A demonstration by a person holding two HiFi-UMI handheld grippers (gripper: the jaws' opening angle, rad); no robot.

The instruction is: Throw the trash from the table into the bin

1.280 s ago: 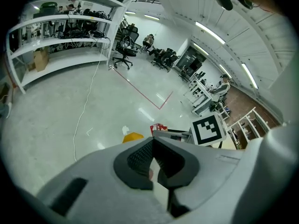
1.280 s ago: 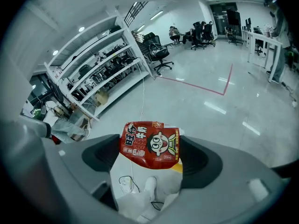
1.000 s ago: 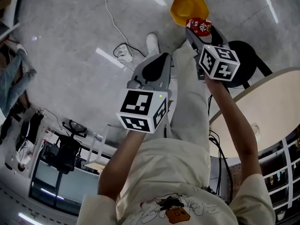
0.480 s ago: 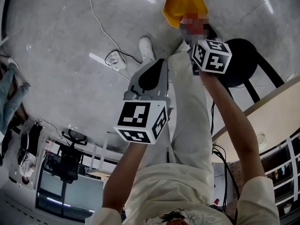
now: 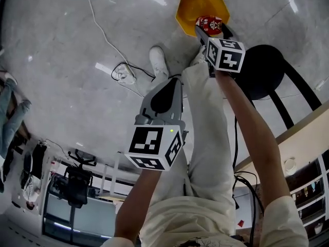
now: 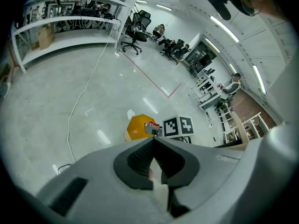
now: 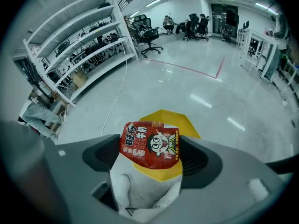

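Note:
A red milk carton (image 7: 150,145) with a cartoon face sits between the jaws of my right gripper (image 7: 150,149), which is shut on its two sides. In the head view the right gripper (image 5: 208,30) holds the carton (image 5: 209,23) over the near rim of the yellow bin (image 5: 202,12) on the floor. The bin (image 7: 163,120) shows just behind the carton in the right gripper view. My left gripper (image 5: 174,84) hangs lower left, over the person's leg. Its jaw tips meet with nothing between them (image 6: 153,139); beyond them are the bin (image 6: 138,126) and the carton (image 6: 149,124).
A black round stool (image 5: 262,71) stands right of the bin. A white cable with a power strip (image 5: 123,73) lies on the grey floor at left, beside the person's shoe (image 5: 158,60). The pale table's edge (image 5: 303,138) runs at right. Shelves (image 7: 79,55) and office chairs stand far off.
Both grippers have sunk toward the floor. The right one has carried the carton from beside the bin to over its near rim. The left stays shut and empty.

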